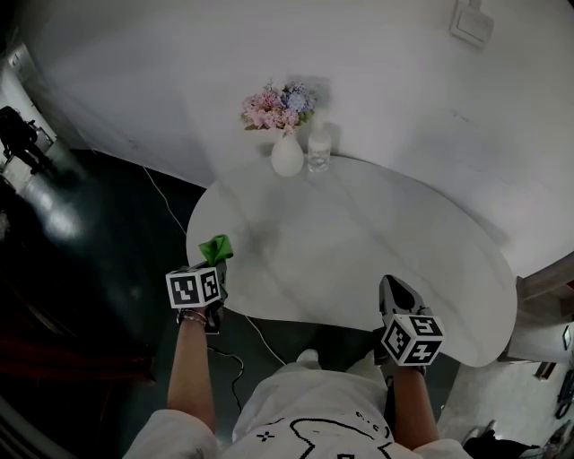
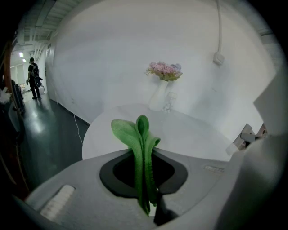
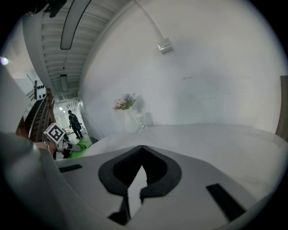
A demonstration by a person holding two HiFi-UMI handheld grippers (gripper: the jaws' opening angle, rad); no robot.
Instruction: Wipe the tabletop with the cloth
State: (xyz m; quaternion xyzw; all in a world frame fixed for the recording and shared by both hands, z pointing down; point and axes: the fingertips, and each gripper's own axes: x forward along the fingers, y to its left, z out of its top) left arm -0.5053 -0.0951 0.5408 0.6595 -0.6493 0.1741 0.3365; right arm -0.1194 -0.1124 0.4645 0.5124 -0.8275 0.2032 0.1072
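Left tool (image 2: pixel 145 182) is clamped on the green cloth (image 2: pixel 140 146). The cloth is pinched into a narrow vertical fold between the jaws, and its loose end fans out beyond them. From the head view I see this tool at the near left edge of the white tabletop (image 1: pixel 359 255), with the cloth poking forward over the rim. I cannot tell whether the fabric touches the surface.

My right tool (image 3: pixel 141 150) sits at the near right edge of the same tabletop. Its jaws meet at the tips with nothing between them, and only a thin sliver of the pale top shows through lower down. In its own view the marker cube of the other tool and a bit of green show far off to the left.

Farther on, the middle of the tabletop is plain white. At its far edge, close to the wall, a white vase (image 1: pixel 287 156) stands upright holding pink and bluish flowers (image 1: pixel 278 106). A small clear bottle (image 1: pixel 318 151) stands just beside it on the right.

A thin cable (image 1: pixel 165 203) trails across the dark floor (image 1: pixel 99 242) left of the table. High on the white wall is a small box (image 1: pixel 471 21). Down the corridor to the far left, a person (image 2: pixel 33 77) stands.
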